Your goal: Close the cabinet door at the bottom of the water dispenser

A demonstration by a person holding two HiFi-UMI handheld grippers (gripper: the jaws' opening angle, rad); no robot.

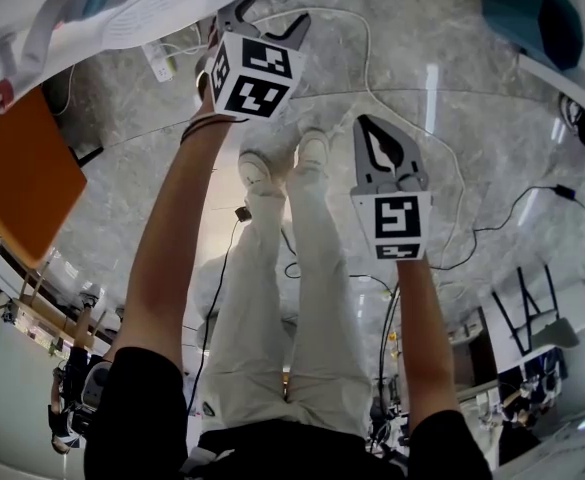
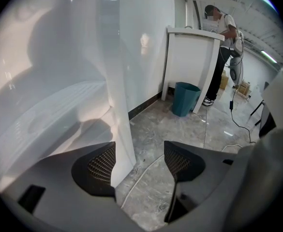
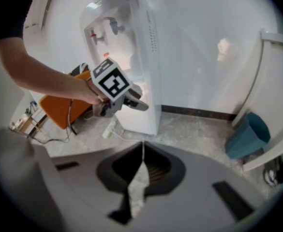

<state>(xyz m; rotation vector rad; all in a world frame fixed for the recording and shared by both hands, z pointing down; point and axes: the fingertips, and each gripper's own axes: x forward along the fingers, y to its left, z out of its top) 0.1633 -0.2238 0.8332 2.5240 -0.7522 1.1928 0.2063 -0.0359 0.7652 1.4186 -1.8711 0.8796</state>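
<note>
The white water dispenser [image 3: 131, 52], with a red and a blue tap, stands against the wall. My left gripper [image 3: 137, 99] is at the dispenser's lower front, where the cabinet door [image 3: 142, 111] is. In the left gripper view the left gripper [image 2: 141, 162] is open, and a white vertical panel edge [image 2: 121, 129] stands between its pads, close to the left pad [image 2: 100, 165]. I cannot tell whether that edge is the door's or the cabinet's corner. My right gripper [image 3: 142, 164] is shut on nothing and hangs back over the floor. From above, the left gripper [image 1: 267, 20] is ahead of the right gripper [image 1: 373, 128].
A teal bin [image 2: 186, 98] stands by a white counter [image 2: 189, 57], with a person [image 2: 224, 37] beside it. A power strip [image 1: 159, 63] and white cable [image 1: 372, 78] lie on the grey marble floor near the dispenser. An orange board [image 1: 22, 168] leans at the left.
</note>
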